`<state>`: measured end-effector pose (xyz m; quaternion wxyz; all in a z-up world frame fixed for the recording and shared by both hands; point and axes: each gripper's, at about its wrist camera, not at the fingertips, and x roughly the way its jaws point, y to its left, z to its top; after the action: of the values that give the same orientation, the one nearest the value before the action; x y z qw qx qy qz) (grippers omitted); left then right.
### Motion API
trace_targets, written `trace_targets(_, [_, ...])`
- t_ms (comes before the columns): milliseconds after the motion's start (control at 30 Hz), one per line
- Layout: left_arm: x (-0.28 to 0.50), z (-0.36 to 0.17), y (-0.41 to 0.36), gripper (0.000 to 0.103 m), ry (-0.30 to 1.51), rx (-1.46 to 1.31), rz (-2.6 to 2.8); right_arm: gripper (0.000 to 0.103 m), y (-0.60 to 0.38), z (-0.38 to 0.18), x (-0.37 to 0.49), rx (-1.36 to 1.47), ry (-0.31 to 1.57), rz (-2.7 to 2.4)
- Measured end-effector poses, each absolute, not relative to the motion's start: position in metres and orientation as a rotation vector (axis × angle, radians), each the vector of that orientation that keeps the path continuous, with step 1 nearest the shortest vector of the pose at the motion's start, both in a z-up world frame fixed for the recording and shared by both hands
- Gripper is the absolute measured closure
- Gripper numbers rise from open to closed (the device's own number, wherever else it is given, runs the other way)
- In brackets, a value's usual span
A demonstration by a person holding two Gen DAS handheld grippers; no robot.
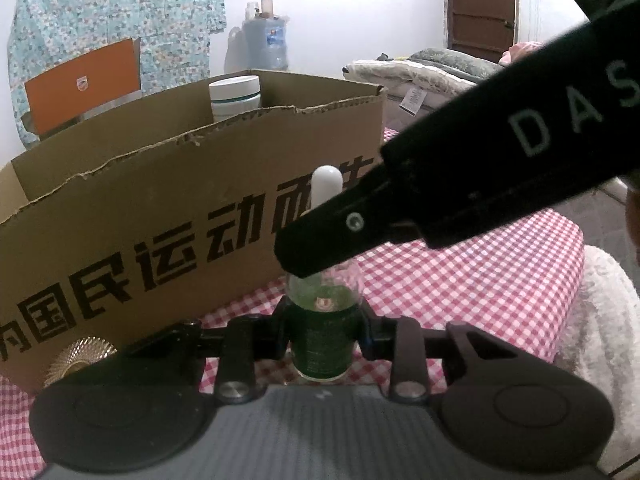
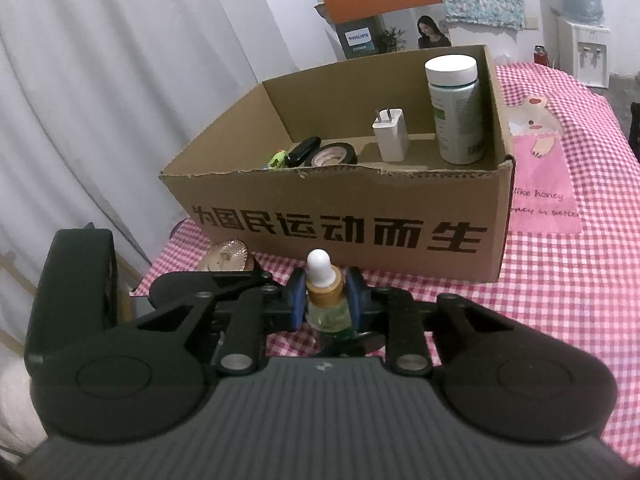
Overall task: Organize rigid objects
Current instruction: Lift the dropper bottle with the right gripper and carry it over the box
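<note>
Both grippers are clamped on one small dropper bottle (image 2: 324, 300) standing just in front of the cardboard box (image 2: 340, 208) on the checked tablecloth (image 2: 560, 280): the left gripper (image 1: 323, 336) pinches the green lower body, and the right gripper (image 2: 322, 300) is closed narrow on the amber collar under the white bulb. In the left view, from nine o'clock to three: a gold ribbed disc (image 1: 78, 354) sits at the box's near corner, partly cut off by the gripper body; then the bottle at centre; then the right gripper's arm sweeps in from two o'clock and covers the bottle's neck, so the contact there cannot be checked from this side. I judge the main risk to be the double hold: if one hand lifts while the other is closed, the glass could twist, slip or tip onto the cloth, and the soft bulb gives little purchase. A lift toward twelve o'clock could also clip the box's torn front rim. Inside the box the tape roll (image 2: 332, 156), charger (image 2: 390, 136) and white-capped jar (image 2: 456, 112) leave free floor hard to judge, and the small objects at its left are too dark to name.
</note>
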<state>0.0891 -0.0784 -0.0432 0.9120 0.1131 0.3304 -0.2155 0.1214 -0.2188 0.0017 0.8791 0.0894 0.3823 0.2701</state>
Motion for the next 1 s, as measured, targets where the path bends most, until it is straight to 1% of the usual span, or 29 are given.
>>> trace_targets(333, [0.085, -0.014, -0.081, 0.070, 0.658, 0.263, -0.419, 0.083, -0.219, 0.025, 0.110, 0.179, 0.753, 0.580])
trace_targets(733, [0.077, 0.043, -0.070, 0.070, 0.571, 0.285, -0.350, 0.083, -0.209, 0.084, 0.102, 0.150, 0.647, 0.643])
trace_targets(1000, [0.082, 0.072, -0.065, 0.070, 0.520, 0.290, -0.295, 0.083, -0.195, 0.123, 0.108, 0.099, 0.590, 0.686])
